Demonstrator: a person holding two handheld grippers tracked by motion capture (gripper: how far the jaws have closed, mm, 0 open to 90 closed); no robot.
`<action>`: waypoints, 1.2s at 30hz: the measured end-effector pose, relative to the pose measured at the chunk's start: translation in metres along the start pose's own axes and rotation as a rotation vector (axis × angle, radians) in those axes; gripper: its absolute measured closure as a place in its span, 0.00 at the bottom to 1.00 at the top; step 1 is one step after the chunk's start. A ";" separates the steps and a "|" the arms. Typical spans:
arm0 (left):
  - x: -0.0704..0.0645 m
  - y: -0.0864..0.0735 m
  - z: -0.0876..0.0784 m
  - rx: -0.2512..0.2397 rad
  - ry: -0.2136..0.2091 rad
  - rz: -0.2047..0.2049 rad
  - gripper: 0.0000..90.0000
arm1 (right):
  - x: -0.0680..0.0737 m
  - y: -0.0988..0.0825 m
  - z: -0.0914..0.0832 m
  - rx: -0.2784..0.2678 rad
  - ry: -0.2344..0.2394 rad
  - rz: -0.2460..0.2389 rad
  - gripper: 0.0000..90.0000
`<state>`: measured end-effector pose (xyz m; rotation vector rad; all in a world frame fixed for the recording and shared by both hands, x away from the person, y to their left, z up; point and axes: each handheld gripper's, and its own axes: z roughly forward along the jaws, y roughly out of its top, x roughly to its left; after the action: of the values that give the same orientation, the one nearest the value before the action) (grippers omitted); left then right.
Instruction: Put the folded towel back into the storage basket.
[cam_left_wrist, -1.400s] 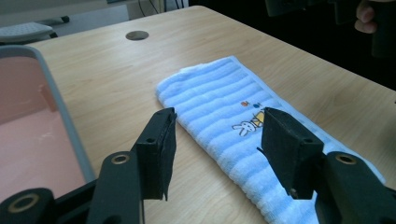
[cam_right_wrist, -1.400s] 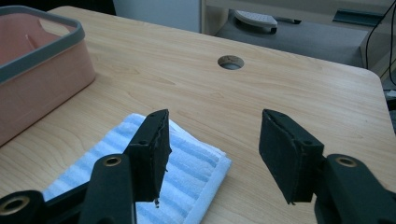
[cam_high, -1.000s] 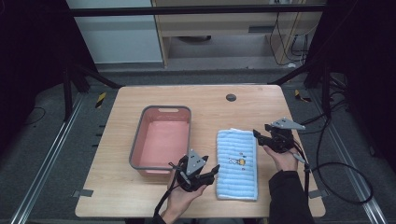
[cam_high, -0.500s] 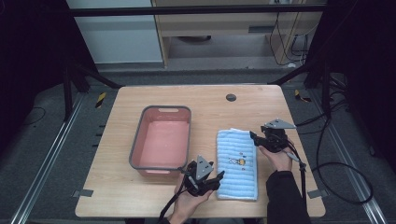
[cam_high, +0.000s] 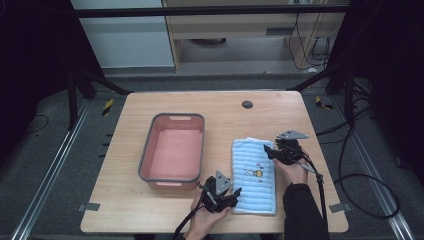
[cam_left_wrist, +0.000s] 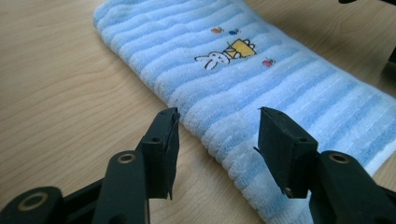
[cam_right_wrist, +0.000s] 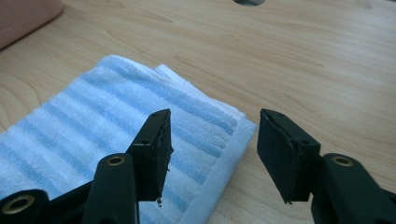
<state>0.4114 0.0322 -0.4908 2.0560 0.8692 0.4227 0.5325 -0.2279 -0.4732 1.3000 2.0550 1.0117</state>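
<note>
A folded light-blue striped towel (cam_high: 255, 175) with a small bunny print lies flat on the wooden table, right of centre. My left gripper (cam_high: 238, 192) is at the towel's near left corner, held low. In the left gripper view its jaws (cam_left_wrist: 217, 114) stand open astride the towel's (cam_left_wrist: 261, 70) edge without pressing it. My right gripper (cam_high: 268, 150) is at the towel's far right corner. In the right gripper view its open jaws (cam_right_wrist: 214, 114) straddle that corner of the towel (cam_right_wrist: 93, 126), pads apart from the cloth.
An empty pink basin (cam_high: 172, 150) with a grey rim stands left of the towel; its corner shows in the right gripper view (cam_right_wrist: 23, 14). A round hole (cam_high: 247, 104) sits near the table's far edge. Bare wood lies beyond the towel.
Both grippers have sunk toward the towel. The left one moved right to the near left corner; the right one came down and inward onto the far right corner.
</note>
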 end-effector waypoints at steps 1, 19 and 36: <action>0.000 -0.001 0.001 0.003 -0.002 -0.005 0.54 | 0.000 -0.001 0.001 0.005 0.001 -0.001 0.50; -0.004 -0.010 0.013 0.043 -0.001 -0.038 0.63 | -0.003 -0.014 0.017 0.070 0.027 0.041 0.53; -0.007 -0.010 0.015 0.055 -0.026 -0.085 0.81 | -0.001 -0.019 0.022 0.098 0.089 0.125 0.80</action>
<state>0.4108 0.0227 -0.5076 2.0612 0.9580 0.3285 0.5390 -0.2272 -0.5015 1.4740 2.1360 1.0524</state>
